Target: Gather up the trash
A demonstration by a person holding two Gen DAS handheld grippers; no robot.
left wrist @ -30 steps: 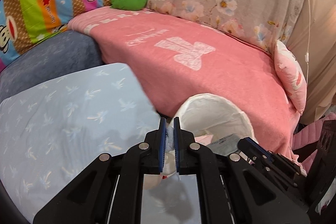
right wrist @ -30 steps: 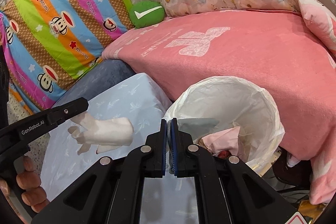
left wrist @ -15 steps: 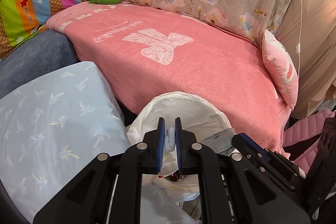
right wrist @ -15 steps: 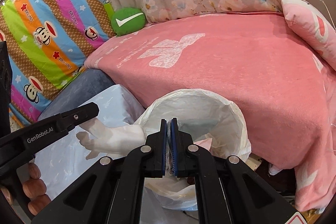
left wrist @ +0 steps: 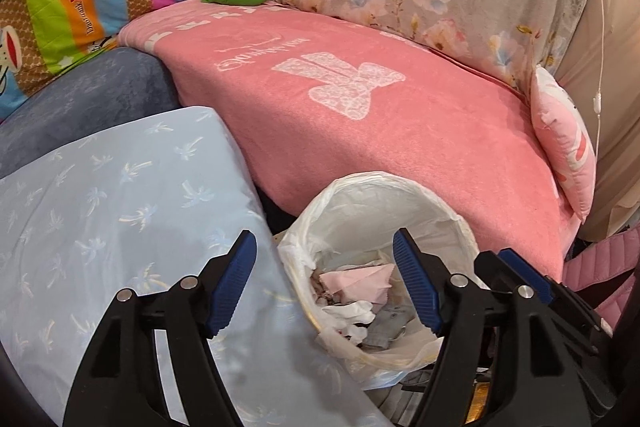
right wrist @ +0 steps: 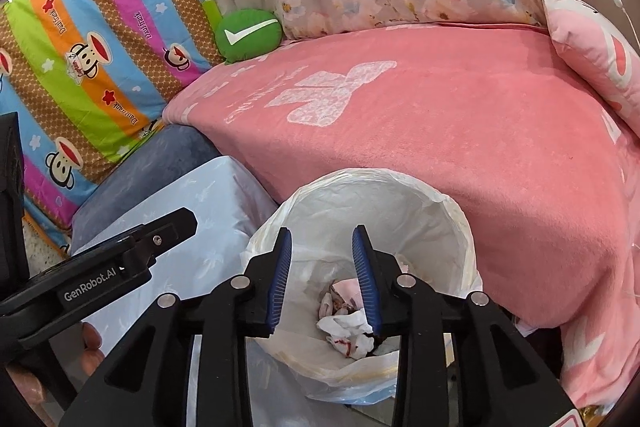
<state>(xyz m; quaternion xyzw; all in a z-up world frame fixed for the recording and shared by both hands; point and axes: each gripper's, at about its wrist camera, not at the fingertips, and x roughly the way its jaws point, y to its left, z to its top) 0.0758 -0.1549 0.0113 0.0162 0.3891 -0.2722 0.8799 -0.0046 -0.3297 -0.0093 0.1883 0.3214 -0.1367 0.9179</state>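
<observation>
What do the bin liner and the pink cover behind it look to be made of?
Bin liner: thin white plastic film, translucent and slightly glossy, with a crinkled rim. Pink cover: probably plush fleece or towelling, matte and fuzzy, with a paler bow pattern in the pile; which of the two is unclear.

My left black two-finger tool with blue ribbed pads point(left wrist: 324, 281) fills the bottom of its own view, angled downward, jaws opening wide with nothing between them. My right tool of the same make point(right wrist: 322, 269) points down too, jaws opening but narrower, also empty. At the lower left of the right view, my bare fingers point(right wrist: 90, 345) wrap the left tool's handle.
</observation>
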